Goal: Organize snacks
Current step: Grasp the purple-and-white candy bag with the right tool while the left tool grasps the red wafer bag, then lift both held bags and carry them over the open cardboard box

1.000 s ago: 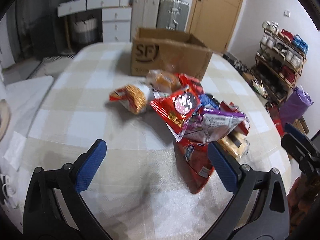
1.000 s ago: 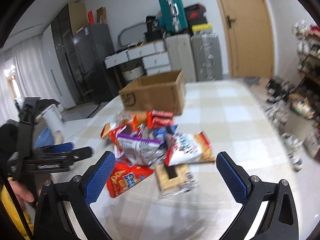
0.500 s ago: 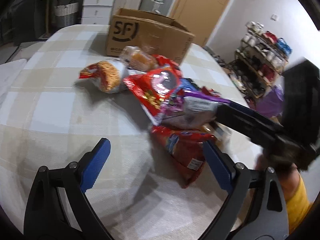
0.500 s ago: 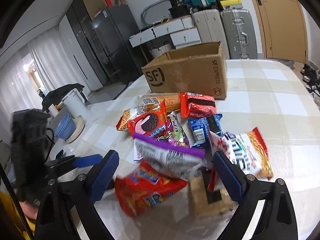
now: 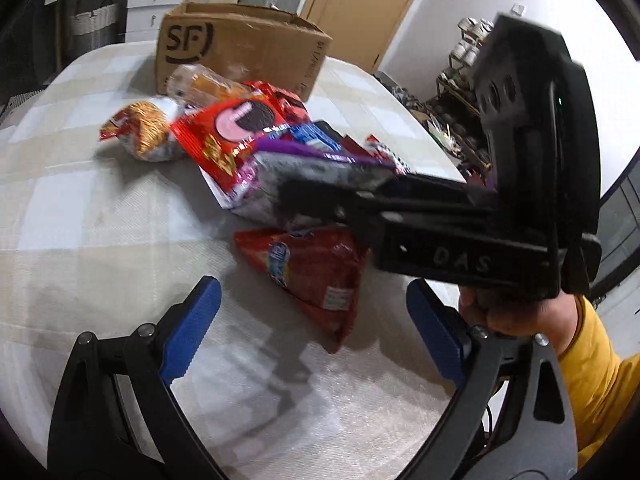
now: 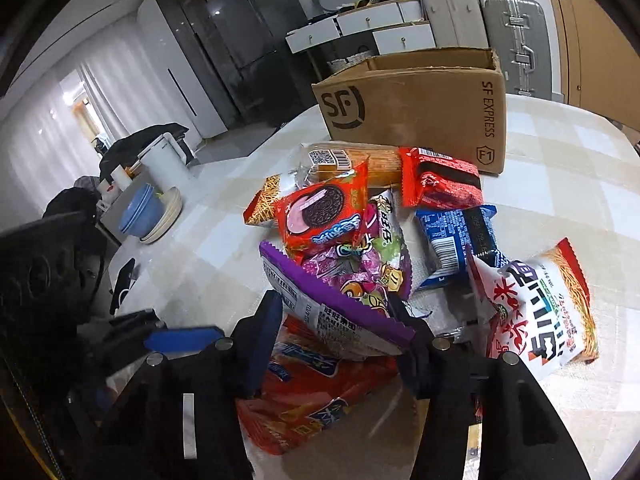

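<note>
The purple bag (image 6: 336,312) lies atop the snack pile on the table (image 5: 100,216), its long axis crosswise, serrated seal toward you. It looks light, soft and crinkly, so pinch it flat by that seal. Your right gripper (image 6: 340,340) straddles it, jaws narrowed either side; contact unclear. Your left gripper (image 5: 312,324) hangs wide near the red bag (image 5: 316,268)

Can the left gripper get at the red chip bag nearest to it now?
Probably yes: the left gripper is open, and the red chip bag lies flat just ahead, uncovered at its near end. The right gripper works just above it.
</note>
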